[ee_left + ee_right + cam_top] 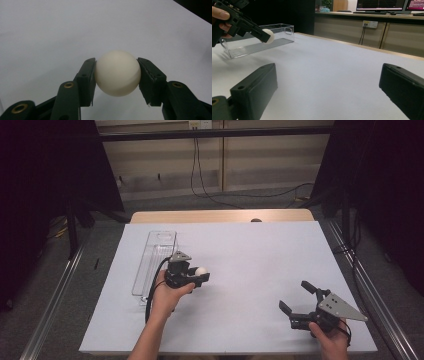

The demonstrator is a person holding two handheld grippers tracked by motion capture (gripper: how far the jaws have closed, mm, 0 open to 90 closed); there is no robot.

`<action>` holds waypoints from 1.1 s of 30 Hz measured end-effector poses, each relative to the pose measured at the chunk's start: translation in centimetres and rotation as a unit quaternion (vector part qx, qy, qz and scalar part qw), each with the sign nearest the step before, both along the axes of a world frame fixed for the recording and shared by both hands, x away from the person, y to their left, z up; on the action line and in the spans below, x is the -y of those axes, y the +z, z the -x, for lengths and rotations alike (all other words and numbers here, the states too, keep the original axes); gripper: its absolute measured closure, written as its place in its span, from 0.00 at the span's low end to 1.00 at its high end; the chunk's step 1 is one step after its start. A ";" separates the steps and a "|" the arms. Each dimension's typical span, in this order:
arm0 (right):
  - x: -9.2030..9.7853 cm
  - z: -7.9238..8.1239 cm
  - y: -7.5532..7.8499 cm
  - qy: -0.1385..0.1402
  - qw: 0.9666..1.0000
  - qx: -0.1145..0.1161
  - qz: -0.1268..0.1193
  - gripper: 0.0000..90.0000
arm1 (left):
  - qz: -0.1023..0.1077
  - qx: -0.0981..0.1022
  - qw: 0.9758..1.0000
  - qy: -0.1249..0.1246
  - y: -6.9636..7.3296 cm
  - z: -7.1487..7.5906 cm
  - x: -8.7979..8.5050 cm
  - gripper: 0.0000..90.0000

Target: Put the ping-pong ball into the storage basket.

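A white ball (117, 73) is clamped between the two black jaws of my left gripper (117, 75), held a little above the white table sheet. From above, the ball (200, 271) and the left gripper (201, 275) hang just right of a clear plastic box (156, 261). My right gripper (296, 296) rests near the table's front right corner, jaws spread wide with nothing between them. In the right gripper view its jaws stand far apart around bare sheet at the gripper's middle (328, 87), with the ball (269, 36) and the box (259, 40) farther off.
A white sheet (240, 270) covers the table, with a wooden edge (220, 216) at the back. Cables trail on the floor behind. Metal rails run along both sides of the table.
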State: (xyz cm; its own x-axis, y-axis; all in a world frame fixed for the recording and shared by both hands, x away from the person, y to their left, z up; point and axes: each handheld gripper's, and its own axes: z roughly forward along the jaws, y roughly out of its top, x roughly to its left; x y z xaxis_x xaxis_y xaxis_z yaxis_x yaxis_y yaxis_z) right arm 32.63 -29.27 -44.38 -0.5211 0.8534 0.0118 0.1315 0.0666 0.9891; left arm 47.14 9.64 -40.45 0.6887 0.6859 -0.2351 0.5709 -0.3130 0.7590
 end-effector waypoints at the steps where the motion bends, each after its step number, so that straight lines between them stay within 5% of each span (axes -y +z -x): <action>1: 0.0 0.0 0.0 0.001 1.000 0.000 0.001 0.01 | 0.004 0.000 1.000 0.003 0.0 0.0 -0.1 0.57; 33: -0.1 0.0 0.1 0.004 1.000 0.003 -0.002 0.01 | 0.002 0.008 1.000 0.016 1.1 -0.5 -2.0 0.57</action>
State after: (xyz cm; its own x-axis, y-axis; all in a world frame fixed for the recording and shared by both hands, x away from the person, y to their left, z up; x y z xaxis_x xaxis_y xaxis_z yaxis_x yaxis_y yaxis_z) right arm 32.68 -29.20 -44.28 -0.5276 0.8494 0.0117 0.1246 0.0638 0.9902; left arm 47.67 11.64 -39.31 0.6701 0.7067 -0.2269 0.5680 -0.2915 0.7697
